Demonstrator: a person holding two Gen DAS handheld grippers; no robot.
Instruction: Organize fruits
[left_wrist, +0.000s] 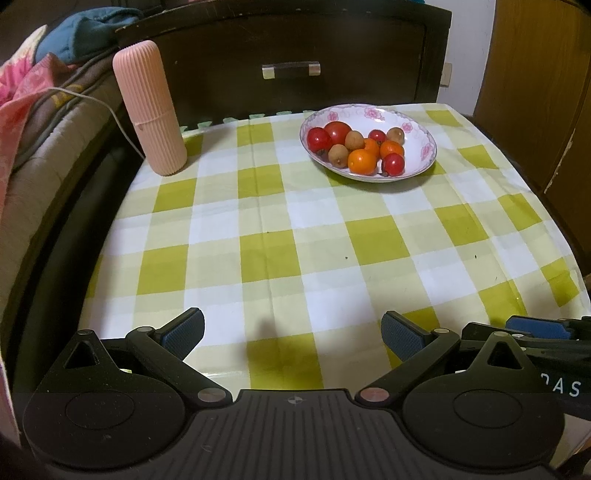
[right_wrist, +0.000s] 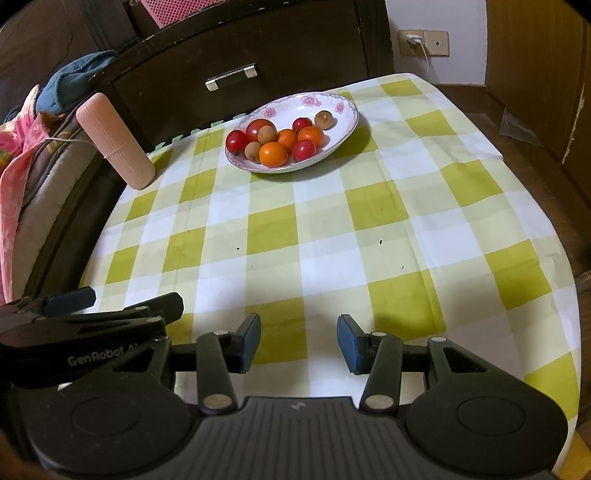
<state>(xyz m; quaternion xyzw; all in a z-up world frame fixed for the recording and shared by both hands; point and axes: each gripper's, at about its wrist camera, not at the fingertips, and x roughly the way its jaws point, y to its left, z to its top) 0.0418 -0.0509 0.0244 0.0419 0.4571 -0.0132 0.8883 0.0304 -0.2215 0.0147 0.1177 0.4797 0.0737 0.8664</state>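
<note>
A white floral plate (left_wrist: 419, 127) (right_wrist: 345, 105) sits at the far side of the checked cloth. It holds several fruits: red tomatoes (left_wrist: 318, 139) (right_wrist: 304, 150), small oranges (left_wrist: 362, 161) (right_wrist: 273, 154) and brown longans (left_wrist: 338, 155) (right_wrist: 324, 119). My left gripper (left_wrist: 292, 336) hovers open over the near edge of the cloth, far from the plate, with nothing between its fingers. My right gripper (right_wrist: 299, 341) hangs beside it, jaws narrower but apart and empty. Each gripper's side shows in the other's view.
A pink ribbed cylinder (left_wrist: 150, 107) (right_wrist: 115, 142) stands at the cloth's far left corner. A dark wooden cabinet with a drawer handle (left_wrist: 291, 69) backs the table. Bedding and clothes (left_wrist: 22, 96) pile up on the left. The green-and-white cloth (left_wrist: 295, 229) spreads between grippers and plate.
</note>
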